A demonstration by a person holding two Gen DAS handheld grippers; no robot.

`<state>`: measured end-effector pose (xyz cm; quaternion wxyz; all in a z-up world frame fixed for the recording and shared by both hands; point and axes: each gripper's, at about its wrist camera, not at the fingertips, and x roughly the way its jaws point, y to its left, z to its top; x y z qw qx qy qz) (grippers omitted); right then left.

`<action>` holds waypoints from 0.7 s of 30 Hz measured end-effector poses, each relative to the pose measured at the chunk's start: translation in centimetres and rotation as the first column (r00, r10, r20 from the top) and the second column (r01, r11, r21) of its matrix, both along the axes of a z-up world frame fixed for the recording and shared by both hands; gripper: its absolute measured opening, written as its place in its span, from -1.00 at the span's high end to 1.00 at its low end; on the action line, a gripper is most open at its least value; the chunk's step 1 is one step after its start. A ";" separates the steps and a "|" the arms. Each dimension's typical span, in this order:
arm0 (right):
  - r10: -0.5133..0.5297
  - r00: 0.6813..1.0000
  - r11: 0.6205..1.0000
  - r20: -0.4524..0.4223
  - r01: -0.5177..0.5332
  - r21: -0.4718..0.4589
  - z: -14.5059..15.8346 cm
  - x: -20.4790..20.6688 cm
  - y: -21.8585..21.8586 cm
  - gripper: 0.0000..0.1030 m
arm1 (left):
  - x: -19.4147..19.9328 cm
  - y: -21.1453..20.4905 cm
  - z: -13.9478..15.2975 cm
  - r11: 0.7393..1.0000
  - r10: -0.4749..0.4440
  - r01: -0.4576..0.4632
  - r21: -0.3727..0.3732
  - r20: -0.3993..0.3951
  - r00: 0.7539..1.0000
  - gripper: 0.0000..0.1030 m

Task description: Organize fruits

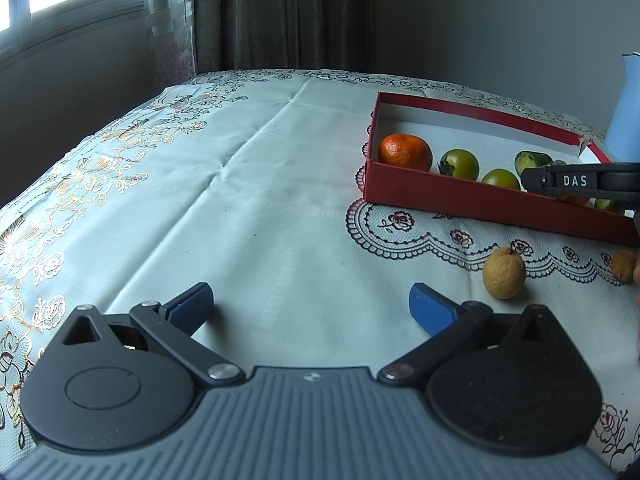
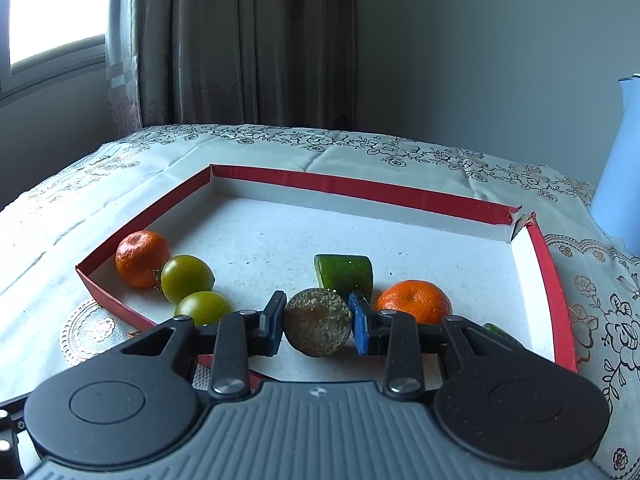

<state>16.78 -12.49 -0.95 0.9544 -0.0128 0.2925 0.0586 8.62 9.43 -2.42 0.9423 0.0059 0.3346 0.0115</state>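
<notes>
your right gripper (image 2: 318, 326) pinches a round brownish fruit (image 2: 318, 322) just above the red box (image 2: 360, 190) floor, near its front wall. release here and it may roll into the orange (image 2: 414, 300) beside it. your left gripper (image 1: 310, 306) hangs open, holding nothing, left of the box. a green fruit (image 2: 494, 329) hides behind your right finger.

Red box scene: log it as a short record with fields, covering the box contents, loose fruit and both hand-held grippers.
container: red box, open, on the tablecloth
inside: two oranges, two green round fruits, green cut piece
right hand-held gripper: shut on a brown rough fruit, over the box
left hand-held gripper: open, nothing between its fingers
loose on cloth: two tan fruits, in front of the box
background: blue jug to the right
</notes>
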 end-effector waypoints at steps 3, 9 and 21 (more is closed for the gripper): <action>0.004 1.000 0.999 0.022 -0.005 0.034 0.8 -0.8 -0.5 0.35 | 0.0 0.0 0.0 1.000 0.000 0.000 0.000 0.000 1.000 -1.00; -0.005 0.995 0.993 0.100 -0.006 0.117 3.6 -5.3 -3.9 0.27 | 0.0 0.0 0.0 1.000 0.000 0.000 0.000 0.000 1.000 -1.00; -0.179 0.981 0.982 0.073 0.174 0.077 1.3 -15.5 -14.3 -0.53 | 0.0 0.0 0.1 1.000 0.001 -0.001 0.002 0.000 1.000 -1.00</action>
